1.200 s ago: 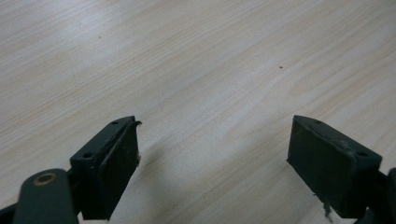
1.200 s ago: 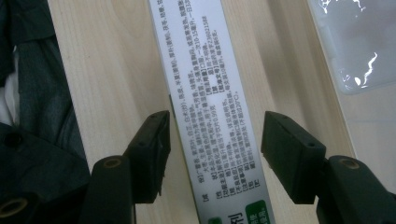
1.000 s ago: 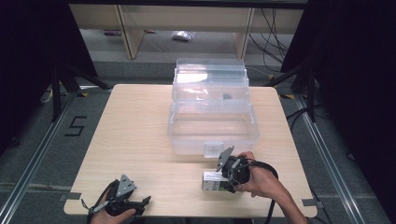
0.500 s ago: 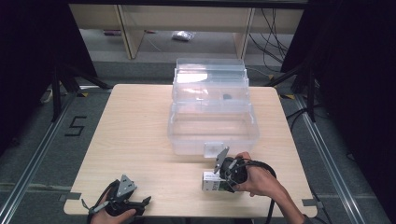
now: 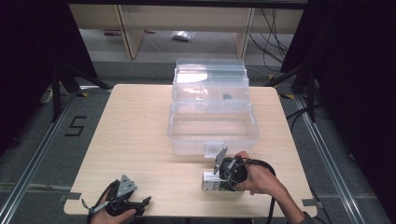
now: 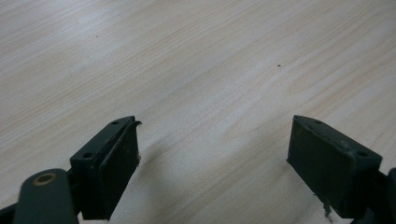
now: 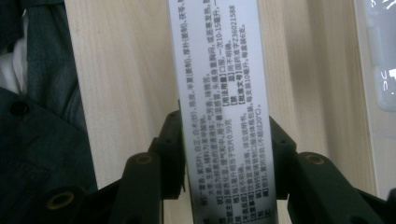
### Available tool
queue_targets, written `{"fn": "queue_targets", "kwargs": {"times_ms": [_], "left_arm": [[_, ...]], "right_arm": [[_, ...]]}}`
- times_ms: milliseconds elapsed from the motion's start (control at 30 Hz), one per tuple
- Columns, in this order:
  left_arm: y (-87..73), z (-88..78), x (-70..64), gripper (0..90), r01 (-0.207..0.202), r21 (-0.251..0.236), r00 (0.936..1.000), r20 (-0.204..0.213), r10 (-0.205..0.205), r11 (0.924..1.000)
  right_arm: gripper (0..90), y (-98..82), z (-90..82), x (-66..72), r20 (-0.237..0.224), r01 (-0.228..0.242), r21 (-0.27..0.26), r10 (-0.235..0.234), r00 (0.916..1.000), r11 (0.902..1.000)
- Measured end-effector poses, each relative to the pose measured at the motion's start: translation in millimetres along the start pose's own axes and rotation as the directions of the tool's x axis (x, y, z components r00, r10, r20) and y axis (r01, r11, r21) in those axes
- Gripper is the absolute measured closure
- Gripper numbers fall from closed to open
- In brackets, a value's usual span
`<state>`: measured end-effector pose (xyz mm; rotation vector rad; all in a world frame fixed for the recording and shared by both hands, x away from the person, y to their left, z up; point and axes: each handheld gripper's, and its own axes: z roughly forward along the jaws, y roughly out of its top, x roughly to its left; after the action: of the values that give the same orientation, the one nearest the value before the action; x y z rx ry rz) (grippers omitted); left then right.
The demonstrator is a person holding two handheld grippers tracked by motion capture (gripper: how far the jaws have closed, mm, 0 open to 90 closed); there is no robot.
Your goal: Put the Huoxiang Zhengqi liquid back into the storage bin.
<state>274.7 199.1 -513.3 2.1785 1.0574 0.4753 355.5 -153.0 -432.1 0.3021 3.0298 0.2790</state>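
A small white box point(image 5: 209, 182) printed with black text lies on the wooden table point(image 5: 135, 130) near the front, in front of the clear container. My right gripper point(image 5: 218, 179) has just been closing its jaws on it. In the right gripper view both pads press the sides of the white box point(image 7: 219, 84), so the right gripper point(image 7: 225, 140) is shut on it. My left gripper point(image 5: 140, 203) rests at the table's front left corner. In the left gripper view the left gripper point(image 6: 214, 140) stands wide open over bare wood with nothing between its fingers.
A clear plastic container point(image 5: 180, 140) with its lid point(image 5: 210, 70) swung open behind it stands at the table's middle back, just beyond the right hand. Its edge point(image 7: 378, 60) lies close to the right of the held box. A shelf and cables stand past the table.
The right gripper's jaws have drawn in onto the white box. Both hands have stayed where they were.
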Motion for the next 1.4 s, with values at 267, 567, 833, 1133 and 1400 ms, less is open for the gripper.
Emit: {"fn": "queue_targets", "kwargs": {"times_ms": [267, 567, 833, 1133, 1400], "left_arm": [[0.8, -1.4, 2.5, 15.8, -0.026, 0.015, 0.9997, -0.002, 0.026, 0.9996], [0.7, -1.5, 2.4, 15.8, -0.028, 0.012, 0.9996, -0.002, 0.028, 0.9995], [0.9, -1.5, 2.5, 15.9, -0.027, 0.009, 0.9996, -0.002, 0.027, 0.9996], [1.2, 1.0, 4.3, 15.8, -0.042, -0.004, 0.9990, -0.012, 0.042, 0.9991], [0.6, 0.0, 2.5, 15.8, -0.020, -0.006, 0.9997, -0.013, 0.020, 0.9998]], "right_arm": [[64.0, 7.8, -0.3, -2.8, -0.016, 0.036, 0.055, -0.035, 0.9993, 0.9978], [64.5, 10.2, -0.8, -2.4, -0.023, 0.028, 0.058, -0.027, 0.9994, 0.9979], [64.6, 10.9, -12.8, -4.1, -0.028, 0.010, 0.009, -0.010, 0.9996, 0.9999], [64.6, 8.0, -40.5, -11.2, -0.029, 0.075, -0.022, -0.076, 0.9967, 0.9969], [64.5, 8.8, -68.6, -23.4, -0.017, 0.081, -0.060, -0.082, 0.9965, 0.9949]]}}
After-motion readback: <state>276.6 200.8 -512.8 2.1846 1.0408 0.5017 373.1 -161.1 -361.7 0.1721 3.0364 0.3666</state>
